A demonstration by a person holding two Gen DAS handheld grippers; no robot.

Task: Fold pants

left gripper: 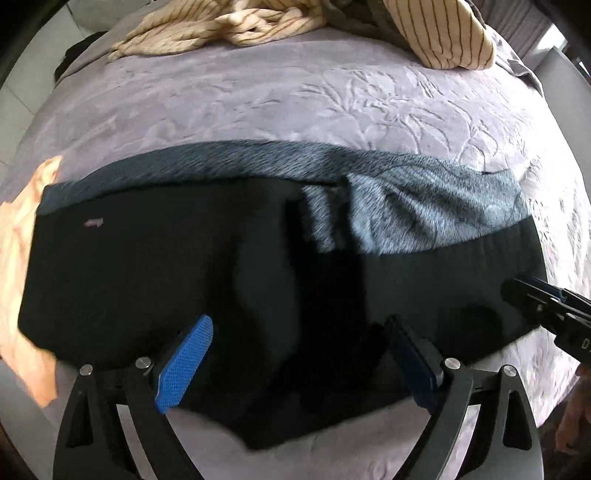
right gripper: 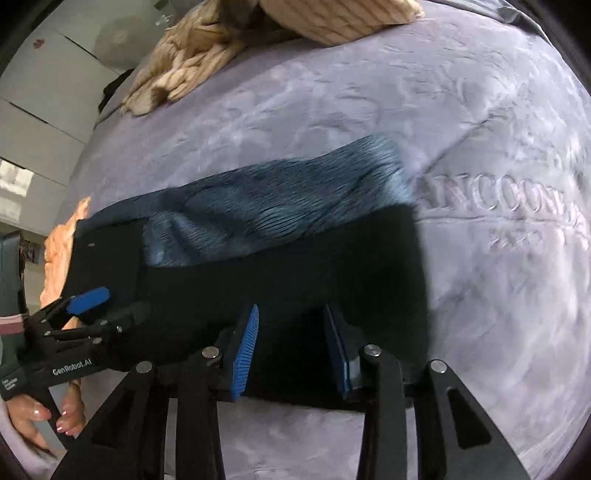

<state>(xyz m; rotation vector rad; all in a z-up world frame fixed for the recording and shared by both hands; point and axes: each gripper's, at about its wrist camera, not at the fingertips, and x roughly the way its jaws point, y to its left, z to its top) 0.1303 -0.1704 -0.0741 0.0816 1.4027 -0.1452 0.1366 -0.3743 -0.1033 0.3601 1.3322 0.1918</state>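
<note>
On the bed: black pants (left gripper: 155, 266) lie spread across a lilac bedspread (left gripper: 258, 103), folded into a long band.
Pants' look: black outside, with a grey fleecy lining (left gripper: 424, 206) turned up along the far edge.
Left gripper (left gripper: 299, 350): jaws wide apart above the near edge of the pants, nothing between the pads.
Right gripper (right gripper: 291, 343): jaws partly open over the black cloth near its end; blur hides whether the pads touch it.
Nearby: a striped cream cloth (left gripper: 221, 26) at the far side, a peach cloth (left gripper: 22, 258) under the pants' other end.
</note>
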